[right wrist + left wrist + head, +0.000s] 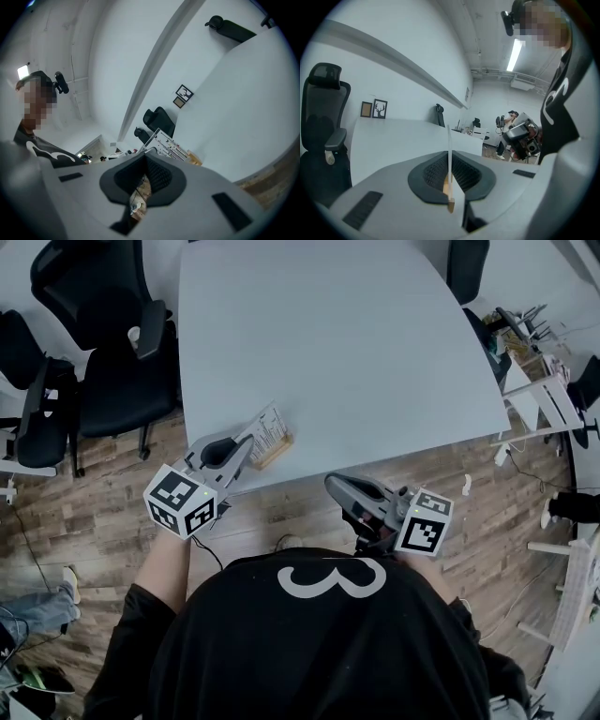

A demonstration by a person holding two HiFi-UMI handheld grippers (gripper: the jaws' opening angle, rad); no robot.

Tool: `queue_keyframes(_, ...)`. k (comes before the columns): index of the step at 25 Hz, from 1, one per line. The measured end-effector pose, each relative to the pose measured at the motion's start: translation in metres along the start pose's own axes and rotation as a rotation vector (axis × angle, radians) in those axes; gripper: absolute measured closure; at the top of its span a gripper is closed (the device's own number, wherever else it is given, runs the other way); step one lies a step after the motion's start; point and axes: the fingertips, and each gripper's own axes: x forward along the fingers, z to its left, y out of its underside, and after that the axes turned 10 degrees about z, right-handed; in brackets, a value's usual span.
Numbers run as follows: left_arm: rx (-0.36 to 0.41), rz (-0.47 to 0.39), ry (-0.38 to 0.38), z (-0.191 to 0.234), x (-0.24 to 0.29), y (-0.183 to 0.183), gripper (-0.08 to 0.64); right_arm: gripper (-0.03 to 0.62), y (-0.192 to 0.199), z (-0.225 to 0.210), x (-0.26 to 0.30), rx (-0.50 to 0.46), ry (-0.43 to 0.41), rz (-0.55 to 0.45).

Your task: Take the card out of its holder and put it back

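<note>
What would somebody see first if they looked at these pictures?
First, the white printed card standing in its small wooden holder at the near edge of the big pale grey table, pinched by the left gripper. Then the right gripper, shut and empty, over the brown wooden floor.

Office: big white meeting table (356, 343), black swivel chairs (112, 362), ceiling strip light (515, 54).
</note>
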Motion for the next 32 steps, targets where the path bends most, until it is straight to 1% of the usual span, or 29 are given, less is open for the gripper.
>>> queue_keyframes(6,0.009,-0.064,-0.062,-0.006,-0.016,-0.021,0.535,0.581,0.012,0.011,-0.013,-0.016,-0.01,-0.006)
queue_keyframes(9,-0.013,-0.103,-0.091,-0.009,-0.027,-0.03,0.535,0.581,0.015,0.019,-0.019,-0.026,-0.017,-0.017)
queue_keyframes(12,-0.047,-0.13,-0.103,-0.018,-0.039,-0.038,0.535,0.581,0.018,0.027,-0.027,-0.034,-0.017,-0.021)
queue_keyframes(16,-0.11,-0.176,-0.058,-0.045,-0.058,-0.049,0.534,0.581,0.021,0.038,-0.038,-0.044,-0.022,-0.03)
queue_keyframes(18,-0.138,-0.195,-0.032,-0.071,-0.069,-0.053,0.535,0.581,0.028,0.046,-0.048,-0.054,-0.028,-0.035)
queue_keyframes(20,-0.146,-0.201,-0.009,-0.1,-0.078,-0.054,0.535,0.581,0.036,0.055,-0.06,-0.064,-0.037,-0.045)
queue_keyframes(22,-0.155,-0.198,0.01,-0.126,-0.086,-0.054,0.535,0.581,0.044,0.062,-0.07,-0.068,-0.045,-0.053)
queue_keyframes(26,-0.2,-0.176,0.044,-0.171,-0.095,-0.043,0.535,0.581,0.063,0.075,-0.086,-0.071,-0.057,-0.06)
queue_keyframes(32,-0.323,-0.138,0.072,-0.228,-0.103,-0.012,0.535,0.581,0.093,0.103,-0.114,-0.089,-0.09,-0.067)
